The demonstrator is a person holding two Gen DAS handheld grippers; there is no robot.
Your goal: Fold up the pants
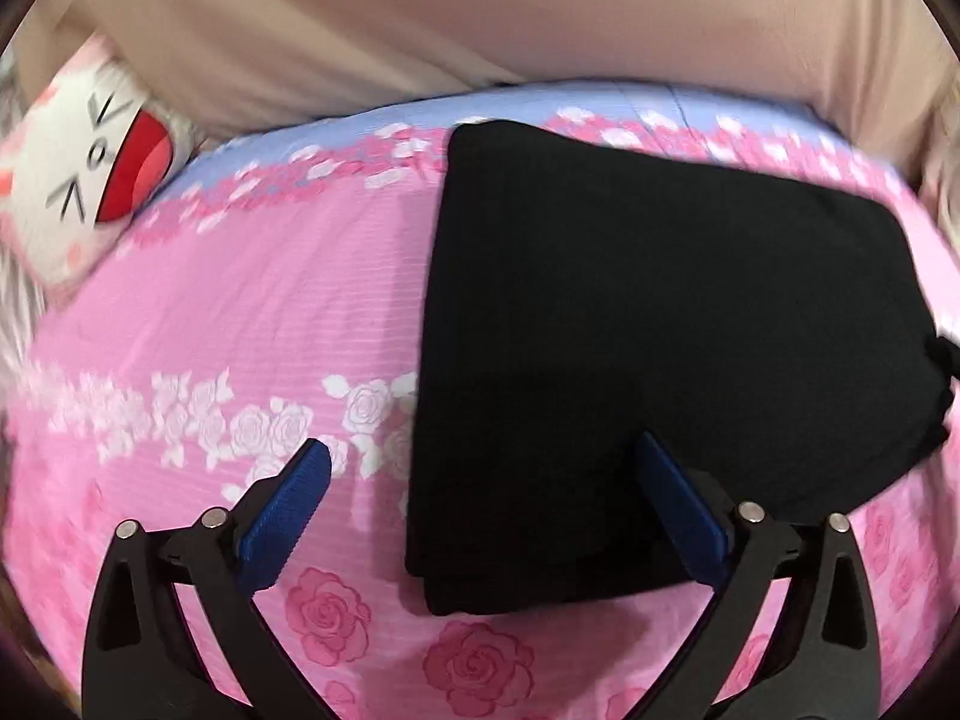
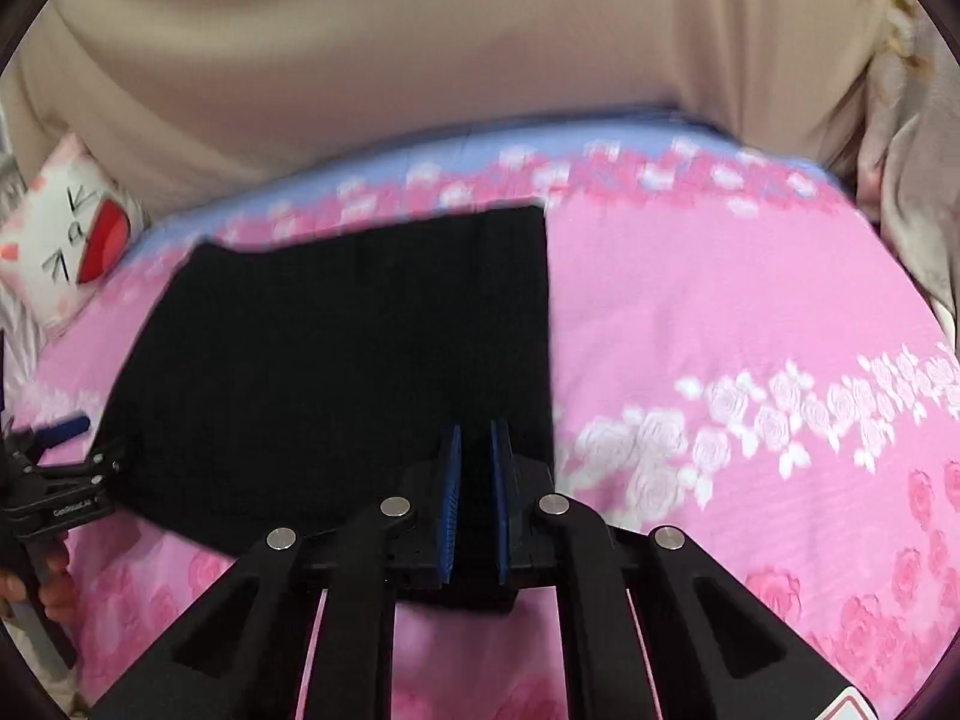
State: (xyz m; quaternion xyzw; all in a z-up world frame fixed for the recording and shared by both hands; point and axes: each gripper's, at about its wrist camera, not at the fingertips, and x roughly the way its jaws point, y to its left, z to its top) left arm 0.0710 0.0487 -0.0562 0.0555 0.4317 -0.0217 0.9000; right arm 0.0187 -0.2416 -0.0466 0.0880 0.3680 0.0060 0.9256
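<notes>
Pants (image 1: 660,330), black and already folded into a compact stack, are seen lying flat on the pink rose-print bedsheet (image 1: 240,312), well apart from the cat-face pillow (image 1: 90,168) at its far edge. The left gripper (image 1: 480,480) is held wide apart over the stack's near edge, gripping nothing; the right gripper (image 2: 476,480) is nearly closed, and whether cloth is pinched cannot be told. Soft, light, limp fabric is judged; layered near corners are best pinched together.
</notes>
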